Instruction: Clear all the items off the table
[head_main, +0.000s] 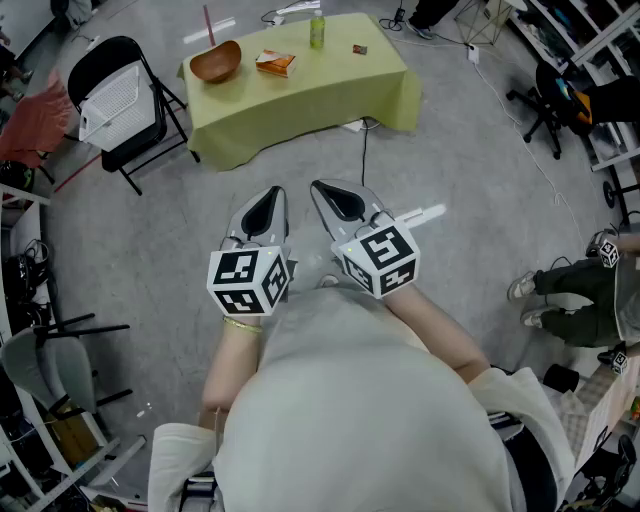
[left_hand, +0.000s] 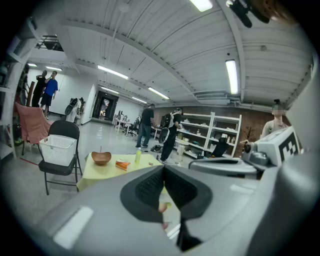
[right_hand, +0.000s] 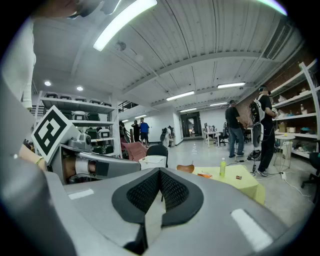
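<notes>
Left hand-held gripper (head_main: 268, 203) and right hand-held gripper (head_main: 340, 198), closed, apparently empty, well apart from table (head_main: 325, 95).

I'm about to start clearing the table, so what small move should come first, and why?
Probably walk toward the table: it stands well ahead of the left hand-held gripper and the right hand-held gripper, both shut and empty, while the bowl, packet and bottle sit on it, likely out of reach.
</notes>
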